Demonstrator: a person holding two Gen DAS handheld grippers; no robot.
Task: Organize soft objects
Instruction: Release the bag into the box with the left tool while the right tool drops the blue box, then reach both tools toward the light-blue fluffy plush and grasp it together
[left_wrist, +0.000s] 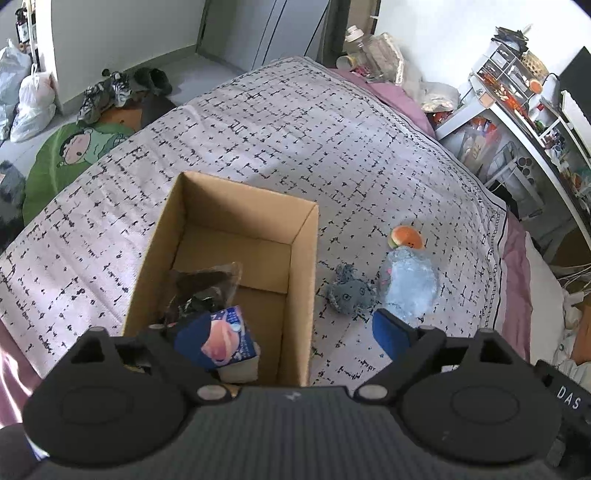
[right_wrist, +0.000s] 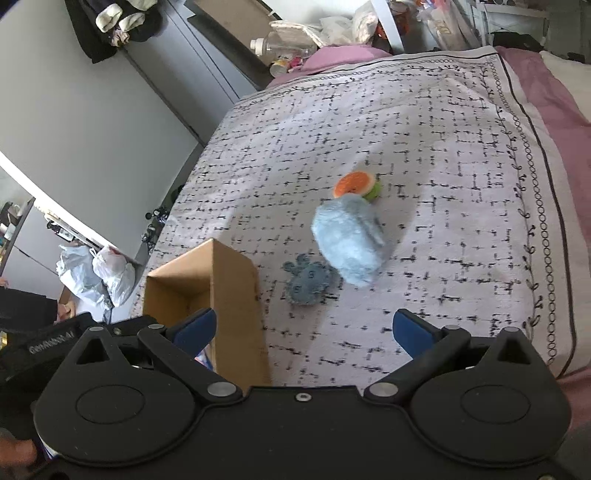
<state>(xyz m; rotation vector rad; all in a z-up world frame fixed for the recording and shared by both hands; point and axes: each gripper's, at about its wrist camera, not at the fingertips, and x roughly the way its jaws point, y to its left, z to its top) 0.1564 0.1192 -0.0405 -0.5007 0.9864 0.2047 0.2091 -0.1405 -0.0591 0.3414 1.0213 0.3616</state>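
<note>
With a dark packet and a blue pouch (left_wrist: 218, 341) already in the cardboard box (left_wrist: 303, 258), both the left gripper (left_wrist: 280, 332) and right gripper (right_wrist: 303, 332) gape wide and empty, so next comes reaching for the pale-blue plush (right_wrist: 347, 240), grey-blue plush (right_wrist: 308, 282) or watermelon toy (right_wrist: 356, 184) mid-bedspread.

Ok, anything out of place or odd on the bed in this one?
Nothing damaged or spilled. Three soft toys lie outside the cardboard box: a slice-shaped plush, a light blue plush and a small grey-blue one.

Soft daylight, fisheye warp, slight blur
</note>
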